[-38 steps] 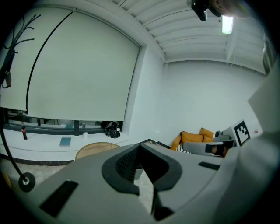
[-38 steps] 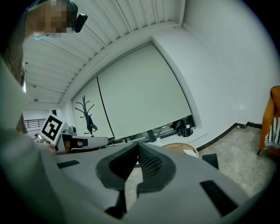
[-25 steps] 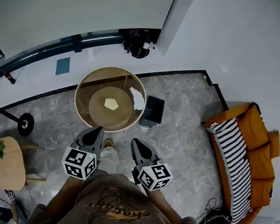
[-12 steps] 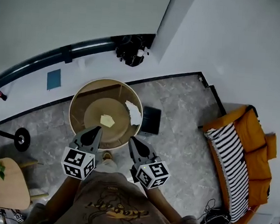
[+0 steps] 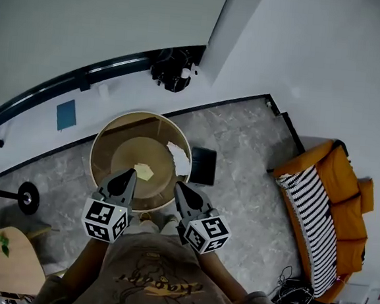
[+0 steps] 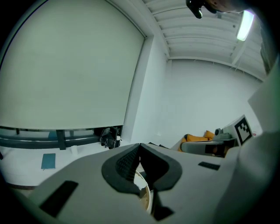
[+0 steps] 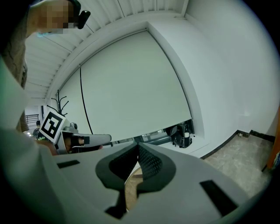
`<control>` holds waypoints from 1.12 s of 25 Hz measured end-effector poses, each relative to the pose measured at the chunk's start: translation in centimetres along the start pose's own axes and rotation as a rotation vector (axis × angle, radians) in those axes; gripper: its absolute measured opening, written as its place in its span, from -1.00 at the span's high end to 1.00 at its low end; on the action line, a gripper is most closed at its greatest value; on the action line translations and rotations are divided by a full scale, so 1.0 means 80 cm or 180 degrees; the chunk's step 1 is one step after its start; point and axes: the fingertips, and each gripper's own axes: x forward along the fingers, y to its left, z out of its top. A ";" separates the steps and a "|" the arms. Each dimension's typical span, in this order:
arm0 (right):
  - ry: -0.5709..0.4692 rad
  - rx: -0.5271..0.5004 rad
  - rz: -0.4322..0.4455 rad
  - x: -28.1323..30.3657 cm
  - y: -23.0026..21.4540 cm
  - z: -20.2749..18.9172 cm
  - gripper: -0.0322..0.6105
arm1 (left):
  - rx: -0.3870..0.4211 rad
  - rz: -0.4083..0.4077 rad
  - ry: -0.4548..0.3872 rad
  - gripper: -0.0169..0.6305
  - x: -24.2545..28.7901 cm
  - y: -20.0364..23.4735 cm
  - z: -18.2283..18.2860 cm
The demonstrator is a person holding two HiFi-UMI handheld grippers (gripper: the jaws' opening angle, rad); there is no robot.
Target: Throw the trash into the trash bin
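Trash (image 5: 179,158) is in neither tongs: the left tongs (image 5: 130,173) and right tongs (image 5: 178,186) are both closed and empty, at the round surface's (image 5: 98,148) near rim. On that surface lie this crumpled white paper and a yellow scrap (image 5: 143,172), both probably light and soft; pinch a raised fold.

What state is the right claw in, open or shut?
Shut: the grey right claw has its tips touching, with nothing held between them.

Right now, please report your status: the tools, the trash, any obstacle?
Left tool and right tool both shut, empty. Yellow scrap and white paper on round table. Dark bin beside table, no obstacle seen.
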 end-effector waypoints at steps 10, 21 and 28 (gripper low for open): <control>0.0072 0.0020 0.0121 0.024 -0.028 0.012 0.86 | -0.0072 0.0102 0.0065 0.89 0.030 0.003 0.005; 0.0303 -0.0076 0.0355 0.081 -0.052 -0.005 0.86 | -0.0064 0.0232 0.0176 0.89 0.071 0.027 -0.019; 0.0444 -0.0118 0.0345 0.120 -0.087 -0.035 0.86 | -0.0265 0.0315 0.0277 0.89 0.107 0.058 -0.063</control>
